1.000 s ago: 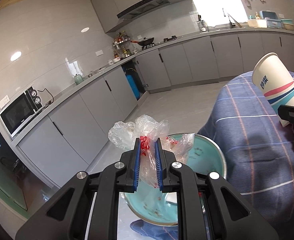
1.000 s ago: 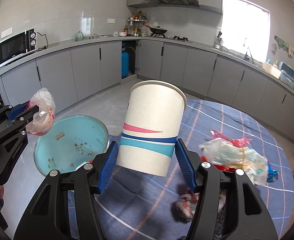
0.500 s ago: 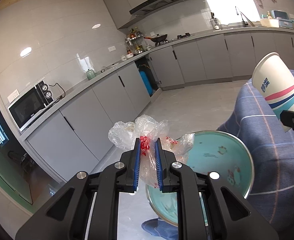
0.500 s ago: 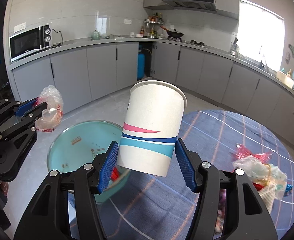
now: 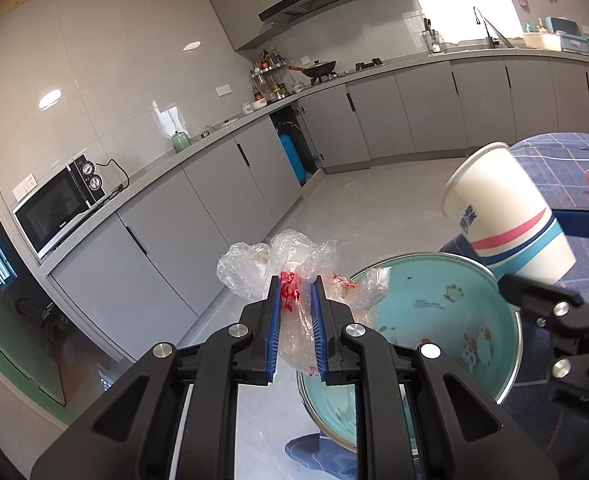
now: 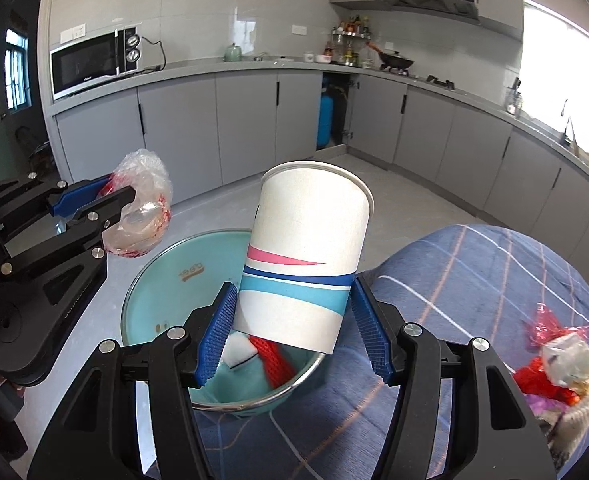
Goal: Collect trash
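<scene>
Now my left gripper (image 5: 296, 312) nearly closed, pinching crumpled plastic bag (image 5: 278, 264). My right gripper (image 6: 292, 322) half spread, clamping paper cup (image 6: 306, 256), teal basin (image 6: 162, 280) at nine o'clock.

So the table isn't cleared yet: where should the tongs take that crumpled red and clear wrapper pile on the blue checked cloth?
Grip the crumpled red and clear wrapper pile across its bunched middle, coming from above: it lies loose and low on the blue checked cloth, so side-on tongs would likely push it along.
</scene>
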Available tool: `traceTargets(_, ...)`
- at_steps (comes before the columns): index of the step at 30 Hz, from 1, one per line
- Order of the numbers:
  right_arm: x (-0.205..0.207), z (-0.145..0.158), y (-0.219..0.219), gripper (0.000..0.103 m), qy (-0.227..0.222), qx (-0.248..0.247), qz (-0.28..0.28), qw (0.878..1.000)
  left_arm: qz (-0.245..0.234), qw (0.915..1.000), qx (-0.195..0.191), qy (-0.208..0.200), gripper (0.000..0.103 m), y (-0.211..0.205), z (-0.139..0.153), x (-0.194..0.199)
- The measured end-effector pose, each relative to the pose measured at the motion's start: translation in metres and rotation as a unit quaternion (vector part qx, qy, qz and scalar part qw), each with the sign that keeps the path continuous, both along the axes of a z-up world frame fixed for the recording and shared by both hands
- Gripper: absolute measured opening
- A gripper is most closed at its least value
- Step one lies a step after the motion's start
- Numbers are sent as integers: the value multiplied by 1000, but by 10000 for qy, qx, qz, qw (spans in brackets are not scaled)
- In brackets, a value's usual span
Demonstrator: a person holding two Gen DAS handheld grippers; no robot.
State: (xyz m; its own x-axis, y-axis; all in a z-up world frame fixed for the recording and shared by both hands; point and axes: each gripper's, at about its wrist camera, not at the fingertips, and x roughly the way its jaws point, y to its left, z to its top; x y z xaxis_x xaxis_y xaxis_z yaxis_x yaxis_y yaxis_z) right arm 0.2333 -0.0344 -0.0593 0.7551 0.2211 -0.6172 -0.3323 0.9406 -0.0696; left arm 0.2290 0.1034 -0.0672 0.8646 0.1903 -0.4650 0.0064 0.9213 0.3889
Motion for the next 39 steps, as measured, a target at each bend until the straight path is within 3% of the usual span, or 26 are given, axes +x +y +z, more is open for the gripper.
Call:
traceTargets(9, 11, -16, 13, 63, 183, -79, 148, 9997, 51, 9999, 36, 122, 23, 3, -5, 11)
traceTargets(12, 12, -20, 11, 71, 223, -64, 138, 9996, 93, 9999, 58, 110, 36, 2, -7, 10)
traceTargets(25, 3, -19, -1, 72, 200, -82, -34, 9998, 33, 9998, 158, 118, 40, -5, -9, -1)
traceTargets(39, -27, -5, -24, 73, 38, -45, -271, 9996, -16, 9995, 326, 41, 55, -22, 1, -22)
